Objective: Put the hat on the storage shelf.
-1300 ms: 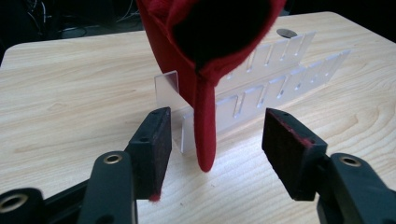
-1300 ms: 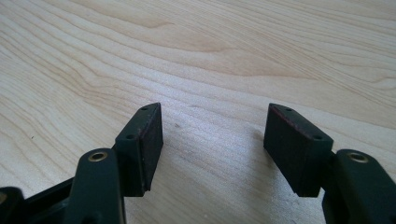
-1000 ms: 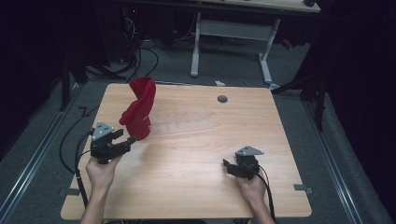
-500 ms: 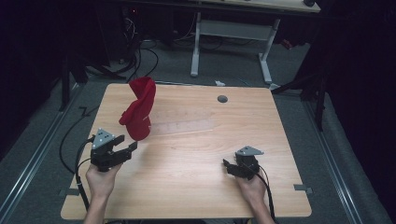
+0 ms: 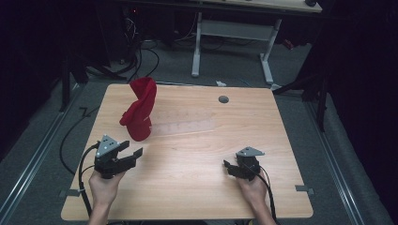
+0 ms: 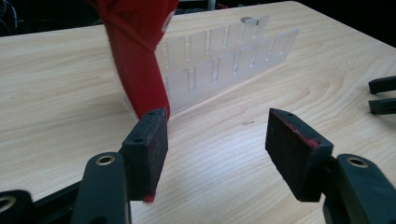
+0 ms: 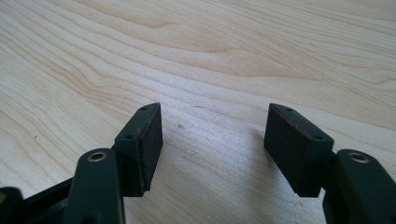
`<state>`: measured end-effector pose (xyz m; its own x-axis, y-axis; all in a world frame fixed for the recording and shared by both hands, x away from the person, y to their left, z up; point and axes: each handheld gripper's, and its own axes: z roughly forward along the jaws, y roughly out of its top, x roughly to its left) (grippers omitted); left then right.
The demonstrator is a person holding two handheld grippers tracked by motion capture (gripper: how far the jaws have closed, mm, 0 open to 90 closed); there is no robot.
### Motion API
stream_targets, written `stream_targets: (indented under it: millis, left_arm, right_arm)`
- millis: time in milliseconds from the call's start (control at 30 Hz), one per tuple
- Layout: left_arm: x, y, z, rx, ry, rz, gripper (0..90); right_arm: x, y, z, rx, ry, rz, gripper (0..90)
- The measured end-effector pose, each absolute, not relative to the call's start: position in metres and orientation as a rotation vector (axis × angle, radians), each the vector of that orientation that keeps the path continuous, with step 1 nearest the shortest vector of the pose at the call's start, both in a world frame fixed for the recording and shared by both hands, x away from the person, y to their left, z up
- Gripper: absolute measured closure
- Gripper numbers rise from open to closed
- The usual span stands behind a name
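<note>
— Where's the red cloth [image 5: 139, 110]?

— Draped upright over the end of the clear slotted rack [image 5: 185, 125], just ahead of the left claw [image 5: 133, 155]; its jaws have been widening, nothing between them; I'd say it's letting go.

— And next?

— Probably withdrawing clear; the right claw [image 5: 229, 168] rests low, agape, empty, well apart.

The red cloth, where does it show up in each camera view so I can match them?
High view: the red cloth stands draped, upper left of the table.
Left gripper view: it hangs at top left, above the left jaw.
Right gripper view: bare wood between open jaws.
Shared landmark: the clear slotted rack right beside the cloth.
</note>
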<state>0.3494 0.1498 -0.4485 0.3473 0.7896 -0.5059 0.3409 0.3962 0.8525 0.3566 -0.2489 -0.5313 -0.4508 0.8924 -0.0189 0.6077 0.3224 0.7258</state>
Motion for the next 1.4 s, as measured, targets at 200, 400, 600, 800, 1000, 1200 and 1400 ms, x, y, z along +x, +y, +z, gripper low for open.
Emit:
stream_targets:
  millis: [200,400,600,800,1000,1200,1400]
  left_arm:
    - [0.345,0.143,-0.45,1.204,1.229,0.382,39.1]
    - [0.342,0.138,-0.45,1.211,1.218,0.368,39.1]
    - [0.341,0.13,-0.453,1.231,1.21,0.344,38.8]
    - [0.341,0.122,-0.456,1.252,1.203,0.316,38.7]
    - [0.341,0.112,-0.459,1.299,1.188,0.304,38.7]
    - [0.343,0.105,-0.462,1.318,1.186,0.298,38.7]
    - [0.345,0.102,-0.464,1.316,1.189,0.29,38.8]
  right_arm:
    - [0.357,-0.249,-0.531,1.325,2.177,0.921,37.4]
    - [0.357,-0.249,-0.531,1.325,2.177,0.921,37.4]
    - [0.357,-0.249,-0.531,1.325,2.177,0.921,37.4]
    - [0.357,-0.249,-0.531,1.325,2.177,0.921,37.4]
    - [0.357,-0.249,-0.531,1.325,2.177,0.921,37.4]
    - [0.357,-0.249,-0.531,1.324,2.177,0.921,37.4]
    - [0.357,-0.249,-0.531,1.325,2.177,0.921,37.4]
